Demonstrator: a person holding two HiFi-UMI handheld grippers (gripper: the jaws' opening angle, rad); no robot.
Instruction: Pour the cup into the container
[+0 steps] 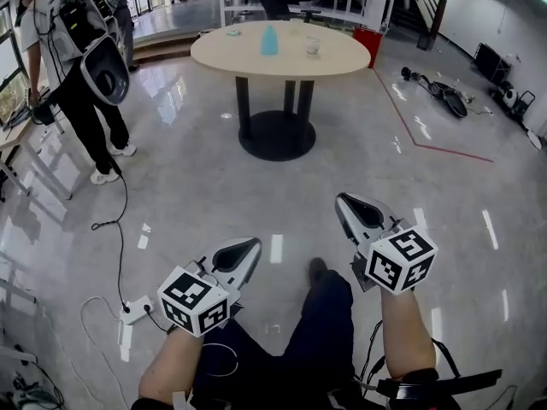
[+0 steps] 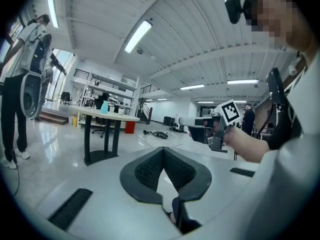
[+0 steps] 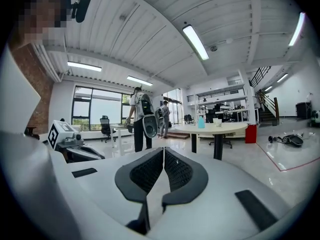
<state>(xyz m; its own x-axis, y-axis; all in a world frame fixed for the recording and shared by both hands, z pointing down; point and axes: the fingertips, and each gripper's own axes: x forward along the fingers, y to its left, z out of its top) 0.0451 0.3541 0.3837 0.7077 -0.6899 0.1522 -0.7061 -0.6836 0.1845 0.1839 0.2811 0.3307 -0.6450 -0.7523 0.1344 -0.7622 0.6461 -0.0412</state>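
A round beige table stands several steps ahead. On it are a light blue container and a clear cup. The blue container also shows far off in the left gripper view. In the right gripper view the blue container and the clear cup are both small and distant. My left gripper is held low at waist height, its jaws shut with nothing between them. My right gripper is beside it, also shut and empty. Both point toward the table and are far from it.
A person wearing backpack gear stands at the left near a desk. A power strip with cables lies on the shiny floor at lower left. Equipment lies on the floor at the far right, behind a red floor line. A red bin stands behind the table.
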